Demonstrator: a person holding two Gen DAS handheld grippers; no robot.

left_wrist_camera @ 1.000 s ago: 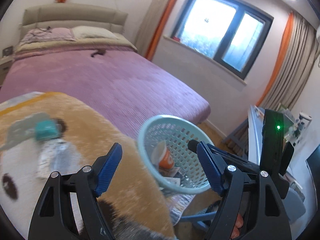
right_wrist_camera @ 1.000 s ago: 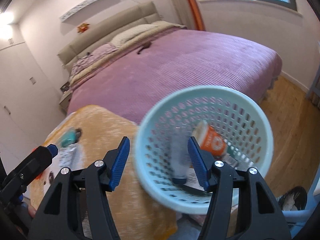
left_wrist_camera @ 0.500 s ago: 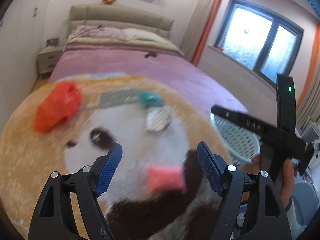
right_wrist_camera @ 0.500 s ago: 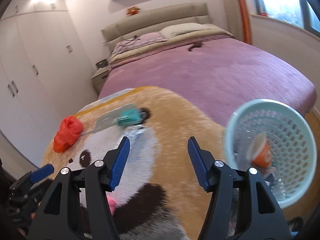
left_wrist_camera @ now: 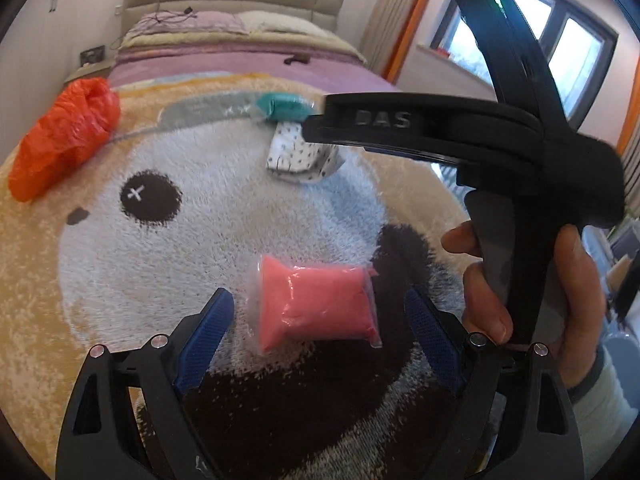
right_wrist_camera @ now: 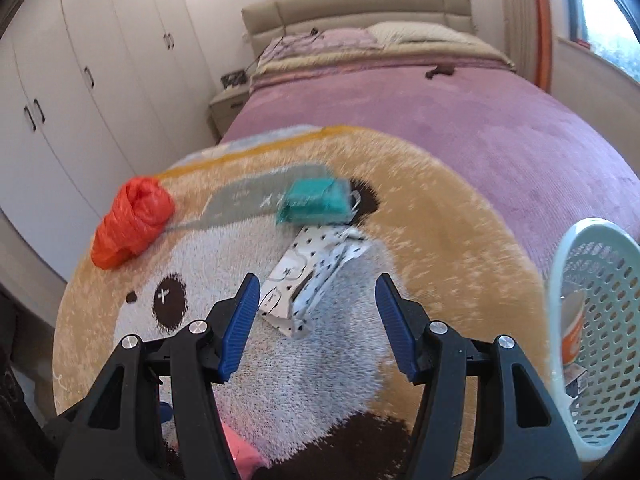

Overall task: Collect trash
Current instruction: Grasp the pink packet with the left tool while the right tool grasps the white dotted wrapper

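Observation:
A pink plastic packet (left_wrist_camera: pixel 316 304) lies on the plush animal-face rug (left_wrist_camera: pixel 200 240). My left gripper (left_wrist_camera: pixel 318 340) hangs just over it, one blue finger on each side. Its jaws are opening and the pads do not touch the packet. My right gripper (right_wrist_camera: pixel 316 320) stands open above a white dotted wrapper (right_wrist_camera: pixel 308 276), which lies just beyond its fingertips. Behind the wrapper sits a teal packet (right_wrist_camera: pixel 316 200), and an orange plastic bag (right_wrist_camera: pixel 132 220) lies at the rug's far left.
A pale blue perforated basket (right_wrist_camera: pixel 592 400) stands at the right edge of the rug, with an orange cup (right_wrist_camera: pixel 572 332) inside. A hand (left_wrist_camera: pixel 568 288) holds the right gripper's handle close to the right of my left gripper. A purple bed (right_wrist_camera: pixel 480 120) lies behind, white wardrobes (right_wrist_camera: pixel 80 80) to the left.
Both views swung left, away from the basket and onto the rug. The left gripper came down over the pink packet and its jaws widened. The right gripper closed in on the white wrapper.

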